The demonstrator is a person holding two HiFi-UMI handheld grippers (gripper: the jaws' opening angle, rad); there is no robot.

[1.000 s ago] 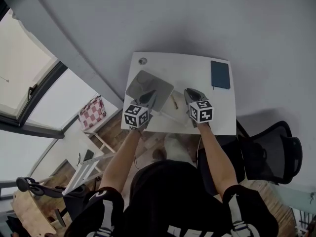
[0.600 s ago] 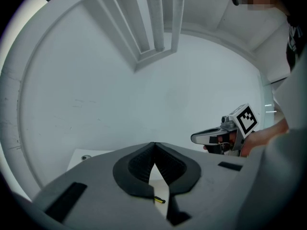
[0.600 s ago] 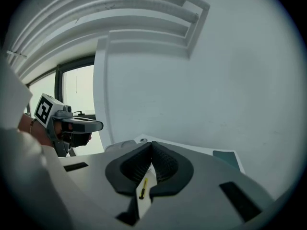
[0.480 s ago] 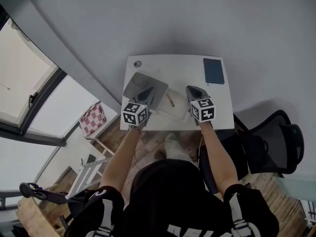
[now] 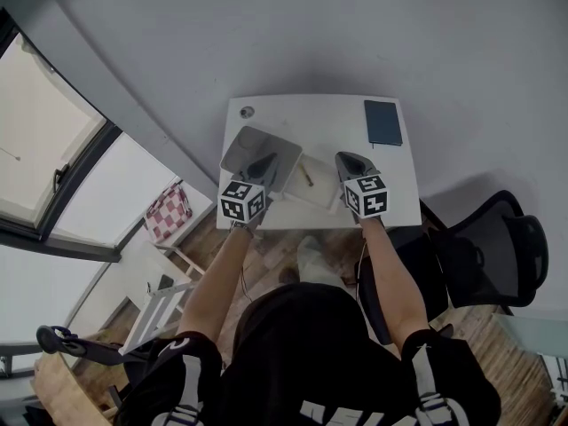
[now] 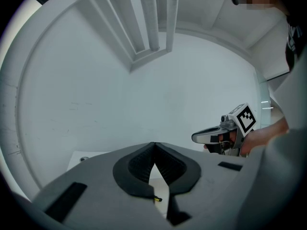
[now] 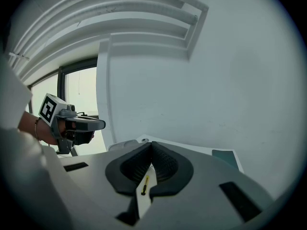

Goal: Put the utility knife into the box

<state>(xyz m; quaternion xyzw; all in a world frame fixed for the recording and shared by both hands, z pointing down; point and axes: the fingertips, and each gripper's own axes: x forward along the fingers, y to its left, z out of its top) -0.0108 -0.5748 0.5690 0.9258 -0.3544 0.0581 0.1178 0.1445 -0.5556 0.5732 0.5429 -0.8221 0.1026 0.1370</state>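
- Both arms reach forward side by side, the left forearm (image 5: 216, 278) and the right forearm (image 5: 387, 269) nearly parallel, hands at the near edge of the white table (image 5: 324, 118).
- The left gripper (image 6: 154, 147) points slightly downward over the grey lid (image 5: 251, 147), its jaws clenched tip to tip and empty.
- The right gripper (image 7: 152, 146) has the same gentle downward tilt, just right of the box (image 5: 323, 195), jaws pressed together, gripping nothing.
- The utility knife (image 5: 306, 174) lies loose in the open white box, between the two grippers, touched by neither.
- A blue notebook (image 5: 382, 123) sits at the table's far right corner.
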